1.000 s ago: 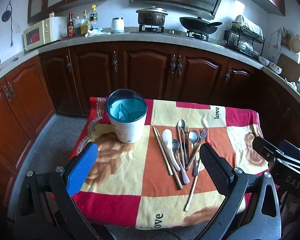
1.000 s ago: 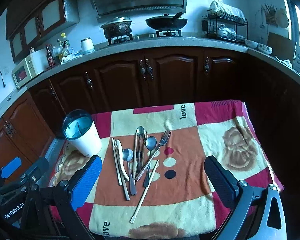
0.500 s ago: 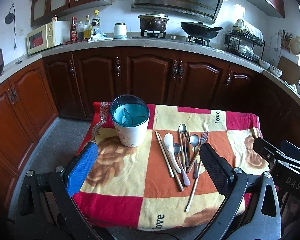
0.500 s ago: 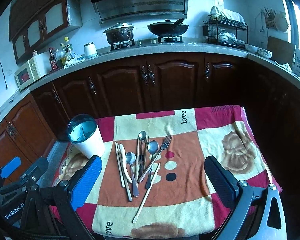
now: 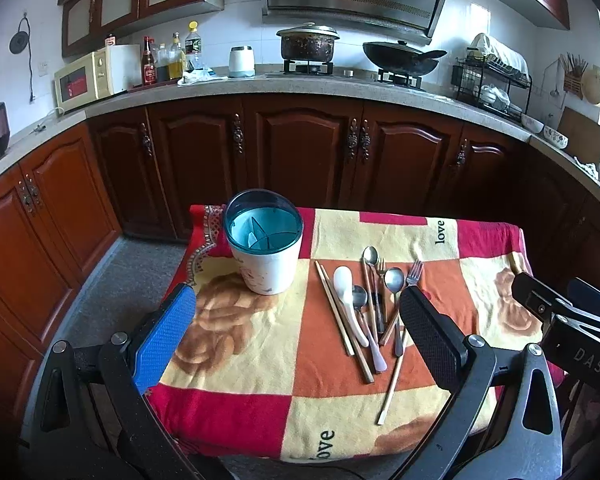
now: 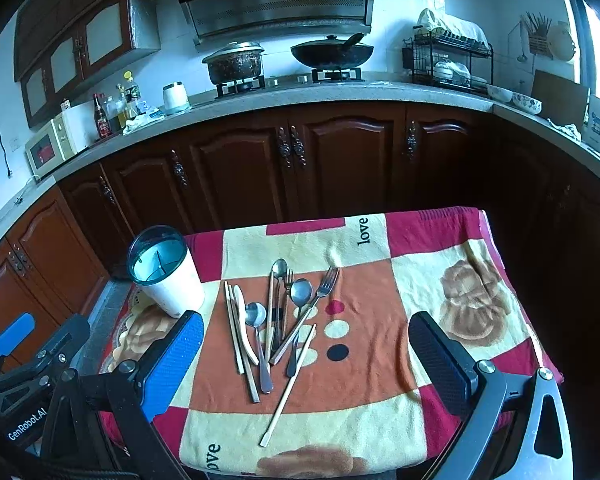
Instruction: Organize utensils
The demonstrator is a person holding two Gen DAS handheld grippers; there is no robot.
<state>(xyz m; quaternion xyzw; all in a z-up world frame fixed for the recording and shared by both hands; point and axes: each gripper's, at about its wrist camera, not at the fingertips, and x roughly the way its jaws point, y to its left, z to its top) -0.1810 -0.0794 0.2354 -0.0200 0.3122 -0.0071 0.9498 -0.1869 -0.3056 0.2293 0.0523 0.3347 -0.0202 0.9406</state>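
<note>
A white utensil holder (image 5: 267, 248) with a teal divided rim stands at the far left of the cloth-covered table (image 5: 244, 344); it also shows in the right wrist view (image 6: 164, 274). A loose pile of utensils (image 5: 370, 312) lies mid-table: spoons, forks, wooden chopsticks (image 5: 340, 316) and a white spoon (image 5: 346, 296). The pile shows in the right wrist view (image 6: 278, 320) too. One chopstick (image 6: 290, 386) lies apart, toward the front. My left gripper (image 5: 298, 328) is open and empty above the near table edge. My right gripper (image 6: 306, 354) is open and empty, near the front of the pile.
Dark wooden cabinets (image 5: 300, 156) and a countertop (image 5: 260, 84) with a microwave (image 5: 88, 78), bottles, a pot (image 5: 307, 42) and a wok stand behind the table. A dish rack (image 5: 490, 76) is at the right. The right gripper's body (image 5: 568, 320) shows at the right edge.
Both grippers have risen and pulled back a little, so the table appears lower and farther. Nothing on the table has moved.
</note>
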